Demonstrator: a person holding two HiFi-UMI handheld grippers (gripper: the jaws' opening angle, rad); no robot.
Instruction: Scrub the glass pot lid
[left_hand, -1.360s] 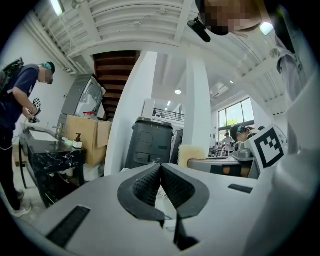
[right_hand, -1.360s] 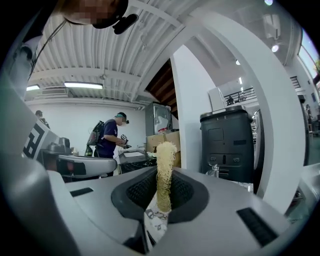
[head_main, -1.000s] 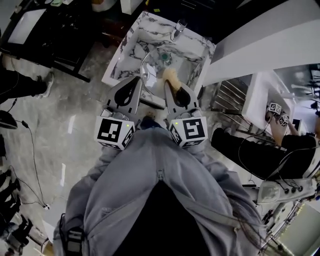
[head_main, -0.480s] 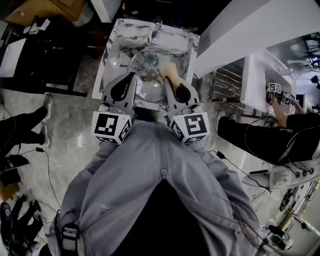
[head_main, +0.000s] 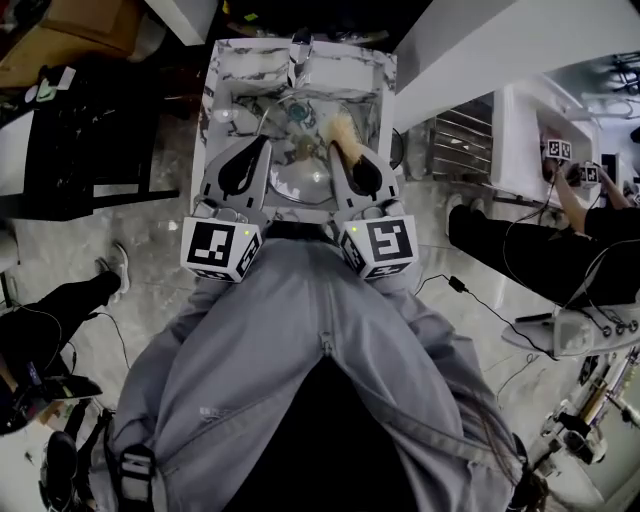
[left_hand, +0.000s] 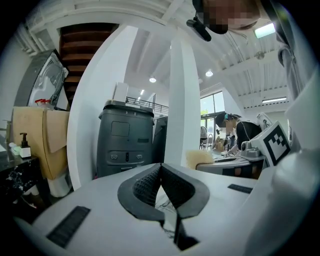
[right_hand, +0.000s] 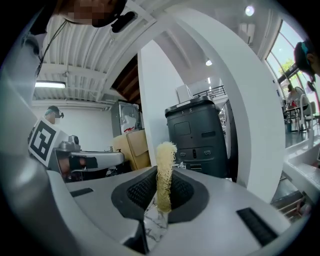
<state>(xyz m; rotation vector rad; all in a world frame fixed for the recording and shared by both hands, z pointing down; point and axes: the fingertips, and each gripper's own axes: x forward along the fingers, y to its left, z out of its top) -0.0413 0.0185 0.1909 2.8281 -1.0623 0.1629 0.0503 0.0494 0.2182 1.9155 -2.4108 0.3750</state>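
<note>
1. Nearest, at the near-left of the sink (head_main: 213, 95), the left tongs (head_main: 262, 142) are closed tight with their pads meeting. Their tips sit by the near-left edge of the glass pot lid; whether they nip its rim I cannot tell.
2. Beside them, at the sink's near-right, the right tongs (head_main: 336, 150) are clamped on a straw-coloured loofah scrubber (right_hand: 163, 165), which stands up well past the pads.
3. The glass pot lid (head_main: 296, 132) lies inside the sink basin between the two tips, with the faucet (head_main: 298, 48) at the sink's far rim.
4. Risk: the scrubber is gripped low on a long, soft body, so pressing it down on the lid could fold it sideways or drag it out of the pads.
5. Risk: smooth glass in a hard sink, if the left tongs do not pin it, may skate or tip under the scrubbing. It could then knock the basin wall and chip.
</note>
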